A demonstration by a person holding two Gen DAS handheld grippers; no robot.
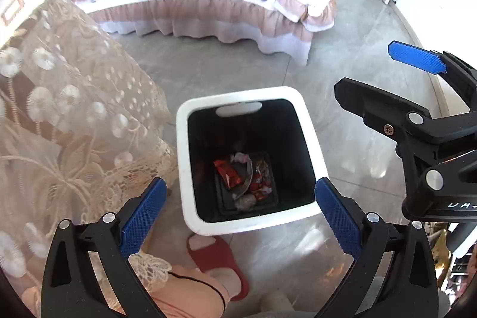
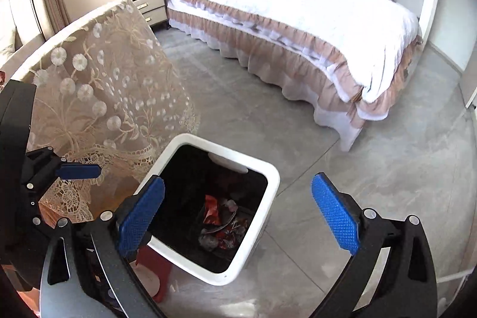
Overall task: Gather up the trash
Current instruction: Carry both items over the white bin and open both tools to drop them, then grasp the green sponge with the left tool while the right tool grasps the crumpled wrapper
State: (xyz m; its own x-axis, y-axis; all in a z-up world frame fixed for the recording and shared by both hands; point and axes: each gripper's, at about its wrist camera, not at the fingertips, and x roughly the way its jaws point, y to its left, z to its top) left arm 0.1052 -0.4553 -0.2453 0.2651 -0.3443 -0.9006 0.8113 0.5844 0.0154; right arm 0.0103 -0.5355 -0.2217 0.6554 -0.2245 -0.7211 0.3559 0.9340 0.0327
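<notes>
Both grippers hang over the white bin [image 1: 310,139] on the grey floor, and neither is carrying anything: the left gripper [image 1: 240,216] has its blue fingers spread wide with only the bin's mouth showing between them, and the right gripper [image 2: 238,216] is just as wide apart and just as empty. The trash [image 1: 244,178] lies at the bottom of the bin's dark inside, a heap of red and silvery wrappers with some crumpled grey bits (I can't make out exactly what each piece is). To me this looks like the drop-off step finished, with the load sitting where it belongs. The bin stands just beside the lace cloth [image 2: 98,85] draped over a table, with the bed [image 2: 298,20] well apart across the room and a foot in a red slipper [image 1: 217,258] near the bin's closer edge. Next, I'd guess, comes looking around for more rubbish, though none shows on the floor from here.
</notes>
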